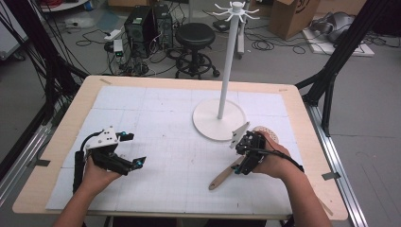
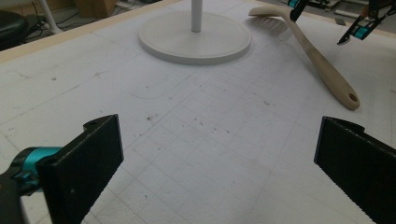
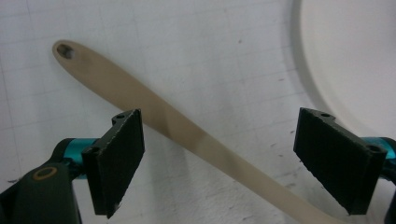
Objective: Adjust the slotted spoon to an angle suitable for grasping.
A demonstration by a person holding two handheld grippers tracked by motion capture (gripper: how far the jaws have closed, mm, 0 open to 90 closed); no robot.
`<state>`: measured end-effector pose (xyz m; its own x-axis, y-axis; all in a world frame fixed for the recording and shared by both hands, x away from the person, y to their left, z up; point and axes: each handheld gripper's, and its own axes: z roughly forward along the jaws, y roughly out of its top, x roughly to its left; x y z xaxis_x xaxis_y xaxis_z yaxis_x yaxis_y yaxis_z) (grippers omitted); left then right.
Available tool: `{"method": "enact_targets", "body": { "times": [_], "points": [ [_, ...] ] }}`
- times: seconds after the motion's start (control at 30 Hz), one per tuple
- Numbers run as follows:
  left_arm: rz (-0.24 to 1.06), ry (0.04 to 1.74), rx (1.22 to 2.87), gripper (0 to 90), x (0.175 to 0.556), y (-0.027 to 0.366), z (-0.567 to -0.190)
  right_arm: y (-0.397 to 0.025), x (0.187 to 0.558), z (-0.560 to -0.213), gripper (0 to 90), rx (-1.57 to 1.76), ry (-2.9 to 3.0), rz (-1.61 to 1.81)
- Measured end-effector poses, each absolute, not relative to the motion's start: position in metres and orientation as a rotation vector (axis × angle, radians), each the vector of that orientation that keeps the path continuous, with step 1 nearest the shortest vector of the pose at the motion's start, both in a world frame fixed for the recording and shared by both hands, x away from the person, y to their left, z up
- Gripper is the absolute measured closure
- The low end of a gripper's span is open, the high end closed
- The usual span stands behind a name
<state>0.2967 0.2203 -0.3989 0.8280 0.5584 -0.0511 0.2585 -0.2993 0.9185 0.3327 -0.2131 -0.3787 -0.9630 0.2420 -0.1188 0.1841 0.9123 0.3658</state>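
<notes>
Hovering wide open over the spatula [image 3: 187, 135] lying on the mat's right side, just near of the stand [image 1: 219, 120], the right gripper [image 3: 219, 163] straddles the handle, apparently to pinch it, while the left gripper [image 2: 215, 168], jaws spread and empty, waits at the near left.

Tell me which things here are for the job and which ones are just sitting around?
For the job:
- wooden slotted spatula, lying flat on the table
- right gripper, open above the spatula's handle
- white hanging stand, probably where the spatula goes

Just sitting around:
- left gripper, open, idle over the mat
- black stool, computer towers and cardboard box on the floor
</notes>
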Motion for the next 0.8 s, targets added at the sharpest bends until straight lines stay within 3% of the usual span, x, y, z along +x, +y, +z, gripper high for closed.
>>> {"method": "enact_targets", "body": {
  "times": [0.5, 0.57, 0.67, 0.8],
  "points": [
    [0.338, 0.608, 1.898, 1.7, 0.297, 0.22, -0.399, -0.203, 0.332, -0.412, 18.3, 0.235, 2.998, 0.266],
    [0.337, 0.609, 1.898, 1.8, 0.297, 0.22, -0.399, -0.202, 0.332, -0.412, 22.6, 0.236, 3.011, 0.273],
    [0.334, 0.609, 1.896, 1.8, 0.296, 0.219, -0.4, -0.204, 0.333, -0.408, 36.1, 0.241, 3.002, 0.288],
    [0.334, 0.611, 1.898, 1.8, 0.296, 0.219, -0.4, -0.205, 0.334, -0.407, 38.8, 0.224, 2.989, 0.287]
  ]
}}
